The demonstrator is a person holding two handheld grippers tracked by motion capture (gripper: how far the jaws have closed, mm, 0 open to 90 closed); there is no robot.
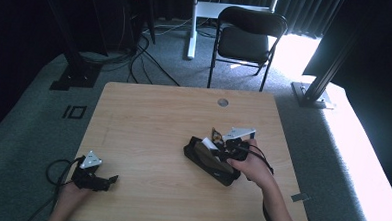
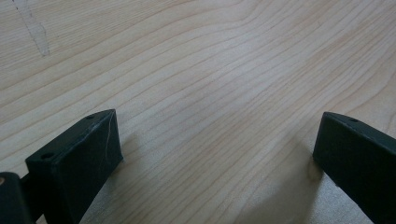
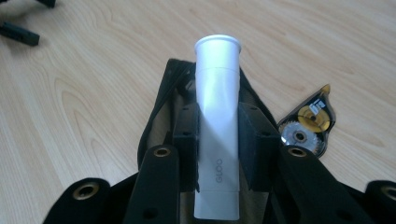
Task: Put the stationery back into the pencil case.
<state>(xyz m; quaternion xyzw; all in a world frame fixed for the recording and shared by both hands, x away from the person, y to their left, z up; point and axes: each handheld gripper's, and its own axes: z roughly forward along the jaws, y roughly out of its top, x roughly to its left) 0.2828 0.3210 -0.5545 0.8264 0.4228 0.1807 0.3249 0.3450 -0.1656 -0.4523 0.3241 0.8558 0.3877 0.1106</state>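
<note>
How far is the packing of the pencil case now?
Nothing is visibly packed yet. In hand: the right gripper is shut on the white glue stick, held over the open black pencil case. Left: the correction tape lies on the table beside the case. The left gripper is open.

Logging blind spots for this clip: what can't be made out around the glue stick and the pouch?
- Pouch interior: right gripper view, blocked by the glue stick and the right gripper.
- Glue stick's lower end: same view, cut off behind the jaws.
- Correction tape: high view, too small and dark.
- Left gripper: high view, wrist cropped by bottom edge.
</note>
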